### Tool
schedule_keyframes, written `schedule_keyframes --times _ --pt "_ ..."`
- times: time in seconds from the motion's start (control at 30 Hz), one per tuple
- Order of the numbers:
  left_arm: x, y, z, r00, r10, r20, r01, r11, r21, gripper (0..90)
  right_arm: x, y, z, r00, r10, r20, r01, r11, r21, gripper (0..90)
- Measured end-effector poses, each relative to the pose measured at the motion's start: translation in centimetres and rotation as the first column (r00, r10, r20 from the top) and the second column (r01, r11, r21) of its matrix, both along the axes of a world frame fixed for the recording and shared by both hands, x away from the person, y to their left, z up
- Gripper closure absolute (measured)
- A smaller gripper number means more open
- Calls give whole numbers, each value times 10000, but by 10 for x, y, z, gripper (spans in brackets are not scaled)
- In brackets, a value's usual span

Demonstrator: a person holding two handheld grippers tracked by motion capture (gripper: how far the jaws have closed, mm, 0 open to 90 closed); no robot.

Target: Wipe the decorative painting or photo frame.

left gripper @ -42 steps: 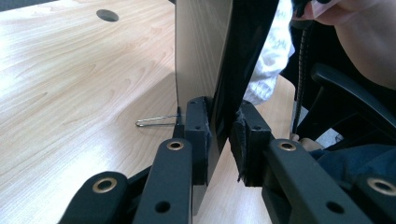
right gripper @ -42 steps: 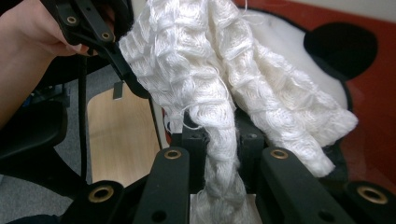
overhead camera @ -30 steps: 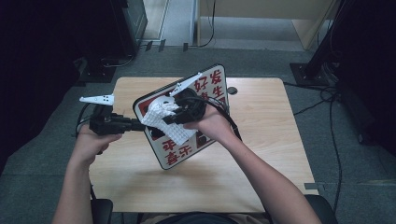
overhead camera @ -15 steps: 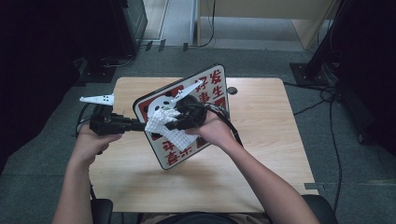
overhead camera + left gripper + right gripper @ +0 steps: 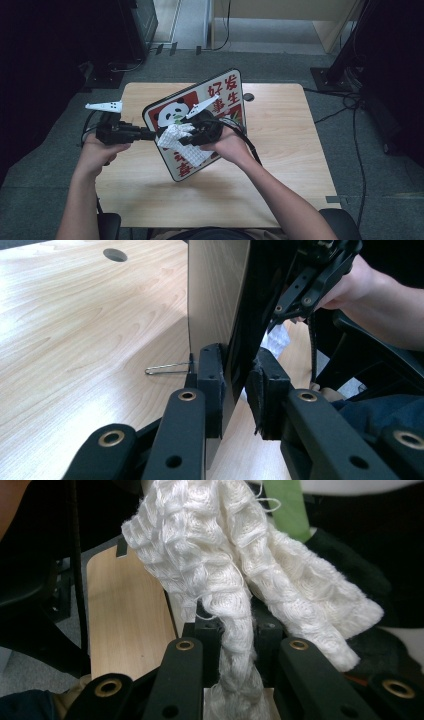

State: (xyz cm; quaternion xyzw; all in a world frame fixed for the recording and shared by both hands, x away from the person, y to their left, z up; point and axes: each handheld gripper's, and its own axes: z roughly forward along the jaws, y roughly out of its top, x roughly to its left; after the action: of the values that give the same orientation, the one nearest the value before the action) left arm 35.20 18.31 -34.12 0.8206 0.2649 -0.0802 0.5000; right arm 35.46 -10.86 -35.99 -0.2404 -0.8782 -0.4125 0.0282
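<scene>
Even overhead light falls on my wooden table (image 5: 280, 150) in the high view, with only soft shadows under my arms, while the floor and room edges around it sink into near black. That picture is slightly soft. In my left gripper view the tabletop glows pale and the near jaws blur. In my right gripper view the white cloth (image 5: 240, 565) is bright and sharp against dim surroundings.

The high view looks forward and down over the whole table (image 5: 150, 200). Both gripper views sit close behind their jaws; all three share the panda board (image 5: 220, 100).
</scene>
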Motion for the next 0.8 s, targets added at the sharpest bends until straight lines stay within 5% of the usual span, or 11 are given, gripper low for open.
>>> schedule_keyframes --times 0.8 --pt "0 0 0 10000 -15 -34 15 10000 -1 771 -11 -7 -43 9996 -34 -266 32 10000 -51 797"
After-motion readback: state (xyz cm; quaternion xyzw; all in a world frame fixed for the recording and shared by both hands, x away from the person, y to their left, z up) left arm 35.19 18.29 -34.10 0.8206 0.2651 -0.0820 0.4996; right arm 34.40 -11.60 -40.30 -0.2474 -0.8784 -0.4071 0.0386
